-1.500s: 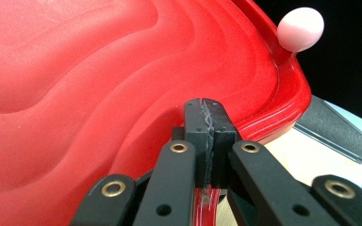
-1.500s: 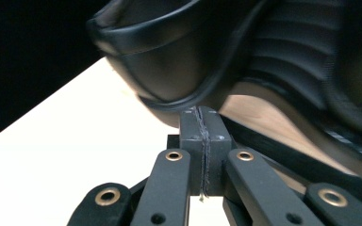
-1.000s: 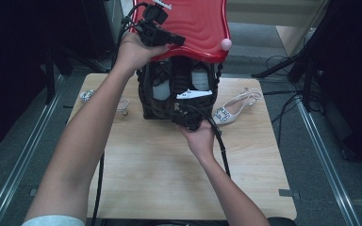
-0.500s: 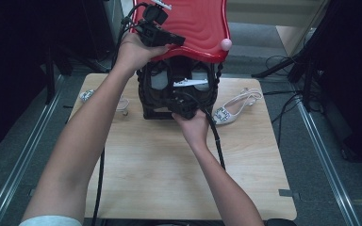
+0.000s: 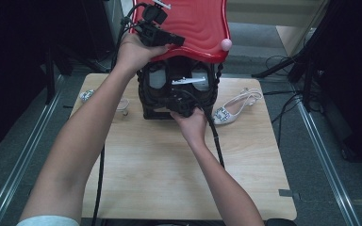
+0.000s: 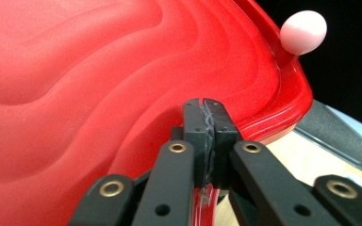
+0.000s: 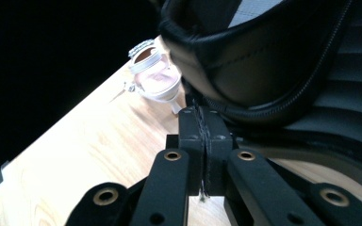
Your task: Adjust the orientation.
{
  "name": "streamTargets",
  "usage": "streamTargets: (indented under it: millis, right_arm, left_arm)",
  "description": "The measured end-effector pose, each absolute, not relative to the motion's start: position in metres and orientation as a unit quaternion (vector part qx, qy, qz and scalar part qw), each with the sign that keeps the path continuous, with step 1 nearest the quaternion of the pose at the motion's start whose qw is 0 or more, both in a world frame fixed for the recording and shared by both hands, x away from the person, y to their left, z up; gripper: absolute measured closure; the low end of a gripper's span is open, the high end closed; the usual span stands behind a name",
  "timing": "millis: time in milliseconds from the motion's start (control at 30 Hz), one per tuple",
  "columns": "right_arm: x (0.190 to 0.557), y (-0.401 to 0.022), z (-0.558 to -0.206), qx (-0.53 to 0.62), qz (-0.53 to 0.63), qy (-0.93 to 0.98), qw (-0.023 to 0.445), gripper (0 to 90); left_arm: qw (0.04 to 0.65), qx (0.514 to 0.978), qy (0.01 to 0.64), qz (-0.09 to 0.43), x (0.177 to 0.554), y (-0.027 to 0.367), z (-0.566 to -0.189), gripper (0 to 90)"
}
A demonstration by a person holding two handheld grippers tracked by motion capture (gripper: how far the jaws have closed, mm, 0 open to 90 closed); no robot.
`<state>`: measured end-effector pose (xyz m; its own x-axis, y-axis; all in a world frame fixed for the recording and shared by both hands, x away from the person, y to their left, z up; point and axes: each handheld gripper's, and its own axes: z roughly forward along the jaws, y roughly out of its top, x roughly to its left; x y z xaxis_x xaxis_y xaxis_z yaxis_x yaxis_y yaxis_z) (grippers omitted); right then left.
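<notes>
So the red lid (image 5: 198,28) is the thing being worked here. It's swung up and sits over the top of the black box (image 5: 146,94), which stands at the 12 o'clock end of the wooden table (image 5: 169,179). The left gripper (image 5: 179,41) has its jaws pinched down tight on the lid's front rim. In the left gripper view you can see the red edge caught right between the pads of that gripper (image 6: 205,106), with wavy red plastic all around. There's a little pink ball knob (image 6: 304,32) on the lid's corner, at about 2 o'clock from the jaw tips. The right gripper (image 5: 181,103) is down at the box's front opening, roughly 6 o'clock from the lid, with the hand wrapped around it. In the right gripper view its jaws (image 7: 200,113) are squeezed together, and a black zippered piece (image 7: 264,61) sits just above the tips. Honestly can't tell if they've nipped its edge or are only next to it. Inside the opening there's something white (image 5: 188,81), too small to make out. Out on the table, a white heeled sandal (image 5: 235,106) lies at 3 o'clock from the box, just beside it. Another sparkly shoe (image 5: 88,95) lies at 9 o'clock, partly behind the left forearm (image 5: 85,150).
</notes>
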<state>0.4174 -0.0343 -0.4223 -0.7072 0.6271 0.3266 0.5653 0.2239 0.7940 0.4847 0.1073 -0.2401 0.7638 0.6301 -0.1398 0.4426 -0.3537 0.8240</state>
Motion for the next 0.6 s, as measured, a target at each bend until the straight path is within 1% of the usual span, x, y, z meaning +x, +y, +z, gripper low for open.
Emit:
streamTargets:
  millis: [167, 333, 400, 500, 600]
  right_arm:
    - [0.404, -0.049, -0.422, 0.368, 0.500, 0.783, 0.035, 88.0]
    - [0.391, -0.068, -0.425, 0.364, 0.507, 0.781, 0.036, 83.4]
    - [0.386, -0.075, -0.425, 0.361, 0.510, 0.780, 0.039, 82.6]
    - [0.380, -0.084, -0.426, 0.359, 0.521, 0.774, 0.034, 79.2]
    - [0.375, -0.090, -0.427, 0.350, 0.521, 0.778, 0.026, 73.2]
  left_arm:
    - [0.461, 0.816, 0.336, 0.096, 0.478, 0.112, -0.235, 87.0]
    - [0.463, 0.817, 0.332, 0.094, 0.463, 0.118, -0.227, 81.2]
    - [0.462, 0.819, 0.329, 0.091, 0.455, 0.120, -0.226, 80.4]
    - [0.469, 0.816, 0.328, 0.082, 0.443, 0.126, -0.228, 79.9]
    - [0.465, 0.819, 0.329, 0.078, 0.432, 0.129, -0.235, 78.3]
